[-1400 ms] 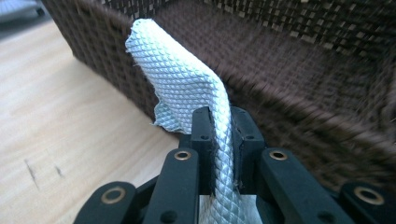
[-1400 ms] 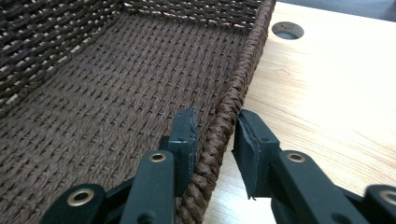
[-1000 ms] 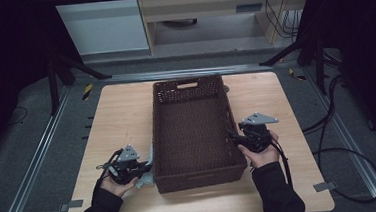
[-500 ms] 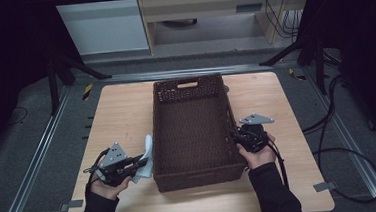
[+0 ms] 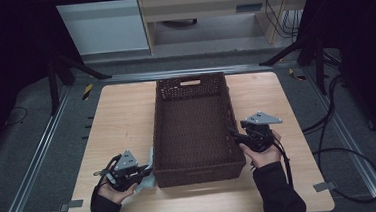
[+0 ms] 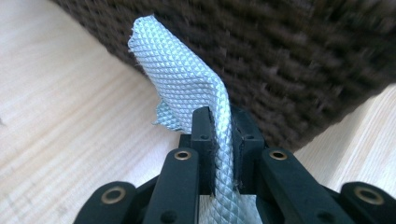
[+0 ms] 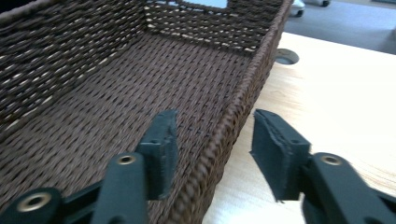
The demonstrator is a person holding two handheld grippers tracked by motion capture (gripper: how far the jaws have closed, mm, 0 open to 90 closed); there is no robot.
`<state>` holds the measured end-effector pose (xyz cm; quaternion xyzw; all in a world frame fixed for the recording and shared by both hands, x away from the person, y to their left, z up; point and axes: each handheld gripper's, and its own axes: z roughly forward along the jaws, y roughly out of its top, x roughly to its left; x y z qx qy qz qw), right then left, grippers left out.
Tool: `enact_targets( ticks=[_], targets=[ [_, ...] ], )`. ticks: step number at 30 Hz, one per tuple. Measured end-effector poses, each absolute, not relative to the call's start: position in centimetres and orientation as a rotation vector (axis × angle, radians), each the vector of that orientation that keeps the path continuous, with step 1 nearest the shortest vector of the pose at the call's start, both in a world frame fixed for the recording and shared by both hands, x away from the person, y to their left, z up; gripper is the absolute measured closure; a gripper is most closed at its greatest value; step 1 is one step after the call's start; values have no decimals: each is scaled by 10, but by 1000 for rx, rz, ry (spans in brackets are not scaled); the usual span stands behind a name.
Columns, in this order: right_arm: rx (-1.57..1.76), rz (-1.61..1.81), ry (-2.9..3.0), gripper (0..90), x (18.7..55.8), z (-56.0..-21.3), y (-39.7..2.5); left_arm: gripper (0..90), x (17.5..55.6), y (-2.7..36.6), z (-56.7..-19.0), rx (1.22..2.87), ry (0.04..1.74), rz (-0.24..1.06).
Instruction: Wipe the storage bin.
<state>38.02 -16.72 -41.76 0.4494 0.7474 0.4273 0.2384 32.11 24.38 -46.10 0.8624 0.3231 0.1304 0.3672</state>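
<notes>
the left gripper [image 6: 219, 140] is pinching a pale woven cloth [image 6: 187, 79] tight beside the basket's [image 5: 195, 125] near left corner; it is looking light and floppy, best gripped by a folded edge. the right gripper [image 7: 212, 140] is gaping, straddling the basket's right rim [image 7: 233, 116].

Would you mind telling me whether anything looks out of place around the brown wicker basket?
One thing: a pale blue textured cloth strip sticks out by the brown wicker basket near its left corner, pinched in the left gripper. The right gripper straddles the rim, open.
</notes>
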Motion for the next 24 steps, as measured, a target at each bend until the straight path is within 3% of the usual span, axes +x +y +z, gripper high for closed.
enact_targets(
  ticks=[5,11,18,24],
  targets=[
    [1218,1191,2062,461,375,-415,-174,809,314,249,-444,2132,808,361],
    [1215,1122,2144,577,378,-421,-166,809,297,252,-425,2070,763,416],
    [1290,1042,2099,726,381,-429,-155,809,296,247,-431,2107,751,408],
    [1348,1045,2041,735,383,-429,-153,809,303,242,-450,2179,789,368]
  ],
)
